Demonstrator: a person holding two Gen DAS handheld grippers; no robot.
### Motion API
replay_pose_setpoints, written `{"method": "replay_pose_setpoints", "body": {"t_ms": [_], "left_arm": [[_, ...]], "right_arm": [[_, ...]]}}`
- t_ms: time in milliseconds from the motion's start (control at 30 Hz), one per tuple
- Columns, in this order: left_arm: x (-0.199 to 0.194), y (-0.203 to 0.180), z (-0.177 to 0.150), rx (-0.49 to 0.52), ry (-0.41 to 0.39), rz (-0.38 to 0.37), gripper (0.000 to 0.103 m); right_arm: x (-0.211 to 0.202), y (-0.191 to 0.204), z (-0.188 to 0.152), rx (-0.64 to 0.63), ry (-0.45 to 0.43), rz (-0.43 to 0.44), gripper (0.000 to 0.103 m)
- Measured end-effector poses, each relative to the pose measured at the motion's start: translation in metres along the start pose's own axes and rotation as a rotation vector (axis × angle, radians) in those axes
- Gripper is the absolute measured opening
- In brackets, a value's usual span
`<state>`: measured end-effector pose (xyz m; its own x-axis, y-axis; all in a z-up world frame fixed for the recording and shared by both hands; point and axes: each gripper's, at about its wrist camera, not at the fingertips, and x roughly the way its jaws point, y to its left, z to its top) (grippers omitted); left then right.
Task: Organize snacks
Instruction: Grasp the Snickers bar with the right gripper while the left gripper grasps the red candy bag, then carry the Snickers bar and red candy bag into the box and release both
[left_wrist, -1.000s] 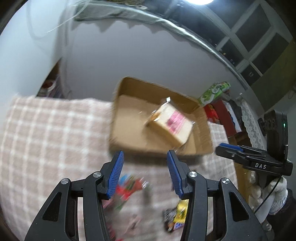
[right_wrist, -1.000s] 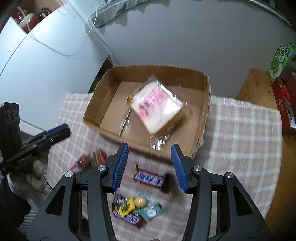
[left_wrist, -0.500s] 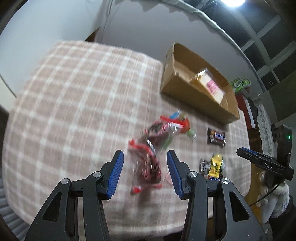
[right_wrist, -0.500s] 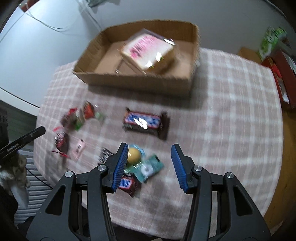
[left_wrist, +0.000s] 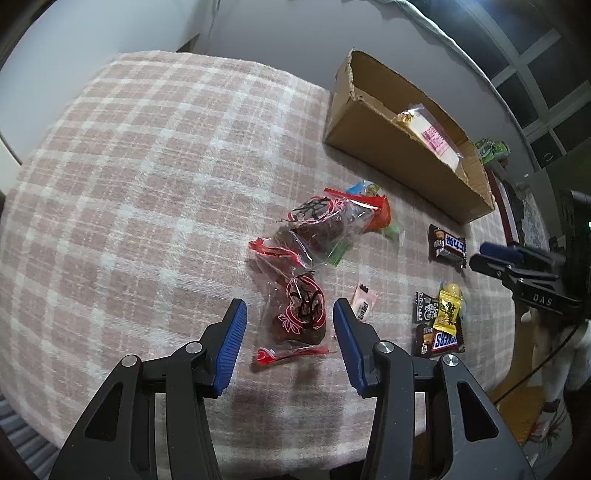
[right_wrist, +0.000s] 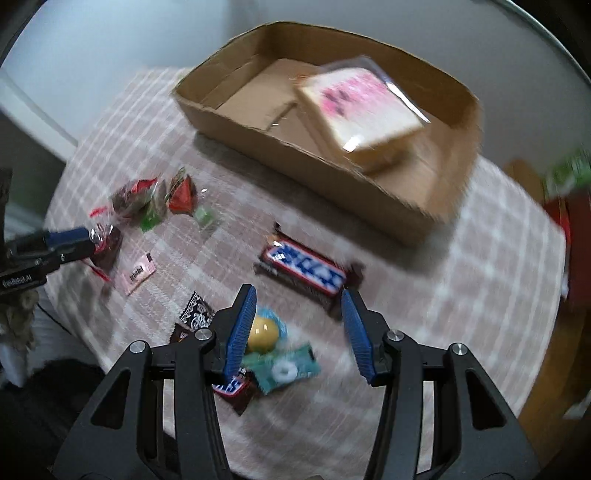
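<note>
Checked cloth fills most of both views. Cardboard box upper centre/right in right-wrist view, wrapped bread inside. Snickers bar mid-frame, just above right gripper: jaws part open, nothing held. Left gripper bottom centre, jaws part open, straddling red-printed snack bag, pads not touching it.

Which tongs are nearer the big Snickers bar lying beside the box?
Right. The right tongs hover open just short of the big Snickers bar. The left tongs hover across the cloth, over a red date packet.
</note>
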<state>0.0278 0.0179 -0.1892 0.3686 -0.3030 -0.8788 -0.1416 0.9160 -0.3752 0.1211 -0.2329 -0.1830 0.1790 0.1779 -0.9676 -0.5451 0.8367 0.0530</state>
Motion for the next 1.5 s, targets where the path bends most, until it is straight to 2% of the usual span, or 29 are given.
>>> {"method": "replay_pose_setpoints", "body": {"t_ms": [100, 267, 600, 667, 733, 900, 1033, 1300, 1500], "left_arm": [[0.005, 0.0, 0.0, 0.007, 0.012, 0.006, 0.046], [0.013, 0.0, 0.001, 0.008, 0.032, -0.015, 0.046], [0.023, -0.004, 0.004, 0.008, 0.037, -0.024, 0.046], [0.024, -0.004, 0.005, 0.008, 0.033, -0.018, 0.042], [0.025, -0.004, 0.007, 0.004, 0.03, -0.02, 0.04], [0.023, -0.002, 0.008, -0.01, 0.023, -0.033, 0.035], [0.021, 0.003, 0.007, -0.023, 0.019, -0.048, 0.033], [0.008, 0.024, 0.001, -0.068, 0.005, -0.048, 0.032], [-0.006, 0.035, -0.003, -0.099, -0.013, -0.031, 0.032]], "right_arm": [[0.01, 0.009, 0.011, -0.088, 0.038, -0.018, 0.05], [0.025, 0.016, 0.021, -0.164, 0.08, -0.028, 0.05], [0.043, 0.025, 0.043, -0.235, 0.126, -0.043, 0.05], [0.046, 0.025, 0.046, -0.251, 0.137, -0.054, 0.051], [0.049, 0.024, 0.05, -0.245, 0.143, -0.053, 0.05], [0.055, 0.028, 0.062, -0.24, 0.158, -0.05, 0.036], [0.052, 0.019, 0.062, -0.215, 0.151, -0.032, 0.034], [0.036, 0.002, 0.041, -0.113, 0.11, 0.001, 0.026], [0.023, -0.006, 0.029, -0.075, 0.089, 0.015, 0.024]]}}
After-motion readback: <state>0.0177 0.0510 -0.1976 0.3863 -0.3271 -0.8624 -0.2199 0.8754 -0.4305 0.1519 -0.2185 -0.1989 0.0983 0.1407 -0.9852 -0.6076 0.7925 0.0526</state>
